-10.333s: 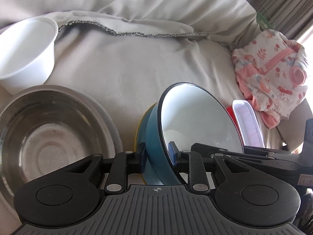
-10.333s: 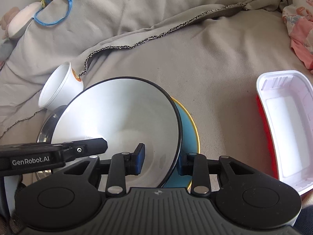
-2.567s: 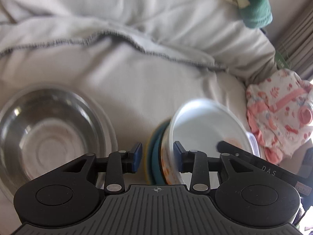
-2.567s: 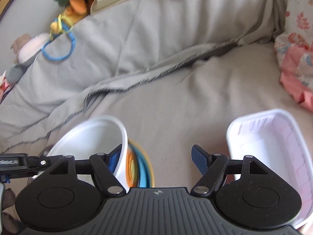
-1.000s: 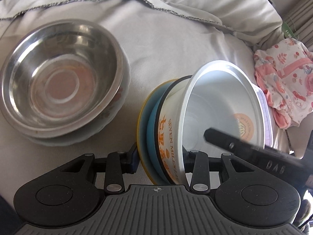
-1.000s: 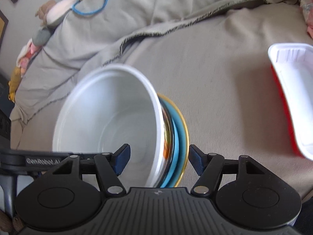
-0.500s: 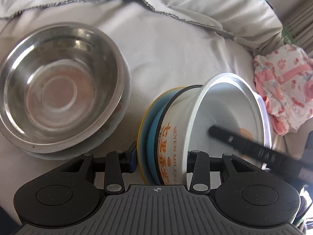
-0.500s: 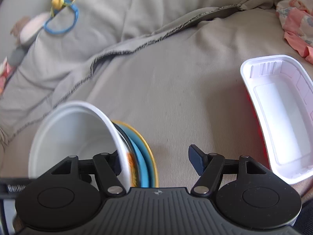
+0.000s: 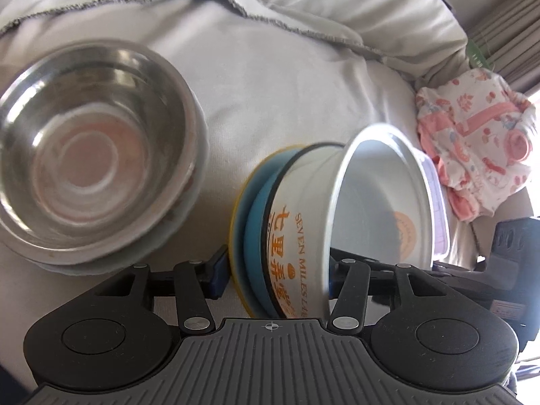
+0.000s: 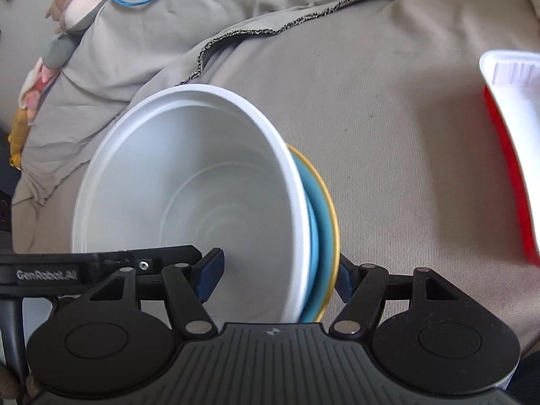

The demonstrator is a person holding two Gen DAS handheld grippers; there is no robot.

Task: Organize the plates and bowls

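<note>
A white paper bowl [image 9: 378,202] with orange lettering lies nested in a blue enamel bowl [image 9: 258,222] on a yellow-rimmed blue plate [image 9: 238,216]. The stack tilts on the grey blanket. My left gripper [image 9: 275,275] straddles its near edge, and its jaws are opening, with a sliver of gap at the left pad. In the right wrist view the white bowl [image 10: 189,189] and plate [image 10: 329,216] stand between the fingers of my right gripper [image 10: 276,278]. That gripper is open, one pad inside the bowl and one behind the plate rim.
A steel bowl [image 9: 98,155] rests on a pale dish at the left. A white plastic tray [image 10: 516,101] over a red one lies to the right. A pink patterned cloth [image 9: 472,145] sits beyond it. Folded blanket and soft toys [image 10: 77,17] rise at the back.
The left jaws have spread wider around the stack. In the right wrist view the stack has shifted from the left finger to between both fingers.
</note>
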